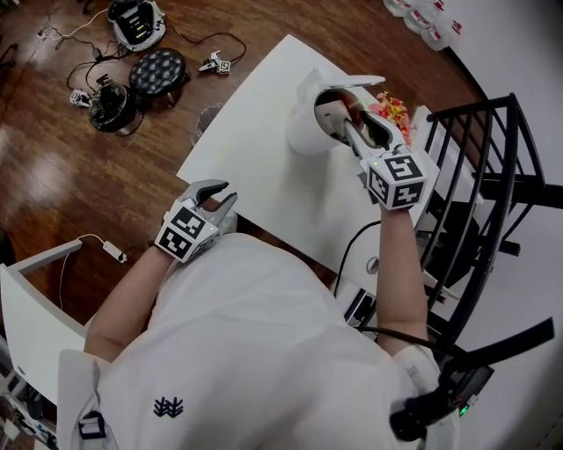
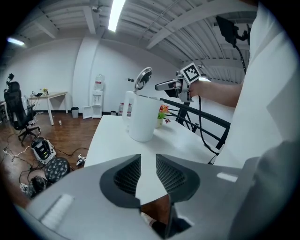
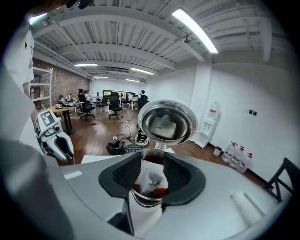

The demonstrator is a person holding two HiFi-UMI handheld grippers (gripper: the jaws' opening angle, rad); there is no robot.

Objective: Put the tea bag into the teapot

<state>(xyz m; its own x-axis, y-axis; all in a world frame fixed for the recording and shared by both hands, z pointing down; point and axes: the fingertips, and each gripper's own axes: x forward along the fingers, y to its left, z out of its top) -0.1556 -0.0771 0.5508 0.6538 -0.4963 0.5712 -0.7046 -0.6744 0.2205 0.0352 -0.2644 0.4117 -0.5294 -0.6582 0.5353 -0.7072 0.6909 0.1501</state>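
Observation:
The white teapot [image 1: 306, 132] stands on the white table [image 1: 255, 114] with its metal lid [image 3: 166, 123] flipped up. My right gripper [image 1: 356, 121] hovers over its open mouth, jaws apart. In the right gripper view the tea bag [image 3: 150, 183], white with dark contents, hangs loosely between the pads [image 3: 123, 176] just above the teapot's metal rim [image 3: 140, 202], and no pad presses on it. My left gripper [image 1: 218, 198] rests at the table's near edge, open and empty. In the left gripper view the teapot [image 2: 143, 122] and the right gripper [image 2: 165, 86] appear across the table.
A small pot of flowers [image 1: 393, 107] stands just behind the teapot. A black metal chair [image 1: 493, 176] is at the table's right. Cables and camera gear [image 1: 132, 79] lie on the wooden floor to the left. Water bottles [image 1: 422, 18] line the far wall.

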